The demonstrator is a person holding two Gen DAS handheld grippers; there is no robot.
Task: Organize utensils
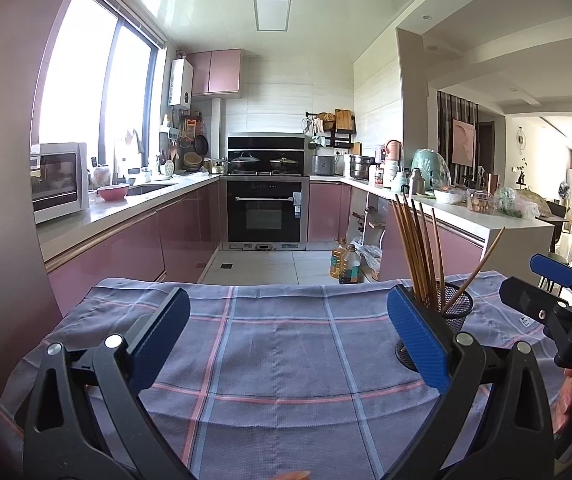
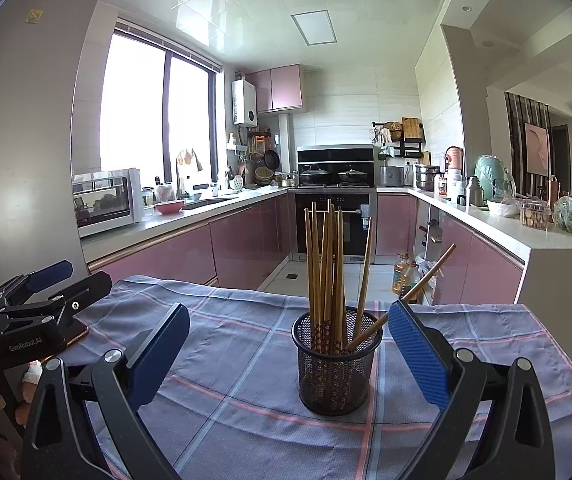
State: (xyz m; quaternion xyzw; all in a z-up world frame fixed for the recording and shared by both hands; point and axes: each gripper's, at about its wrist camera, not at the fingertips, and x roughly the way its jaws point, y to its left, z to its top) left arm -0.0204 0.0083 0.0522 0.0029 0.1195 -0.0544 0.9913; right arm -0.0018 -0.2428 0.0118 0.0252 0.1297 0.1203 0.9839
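A black mesh cup [image 2: 336,364] stands upright on the checked cloth [image 2: 246,412], holding several brown chopsticks [image 2: 326,264]; one chopstick leans out to the right. My right gripper [image 2: 286,348] is open, its blue pads on either side of the cup and a little nearer than it, touching nothing. In the left wrist view the same cup [image 1: 452,312] sits at the right behind my left gripper's right pad. My left gripper [image 1: 286,332] is open over bare cloth [image 1: 278,360], with nothing between its fingers. Each gripper shows at the edge of the other's view.
The cloth covers a table that ends at the kitchen floor ahead. Pink cabinets and a counter run along the left, with an oven [image 2: 332,220] at the back. A white counter [image 2: 546,240] with jars and bags stands to the right. Oil bottles [image 1: 344,262] sit on the floor.
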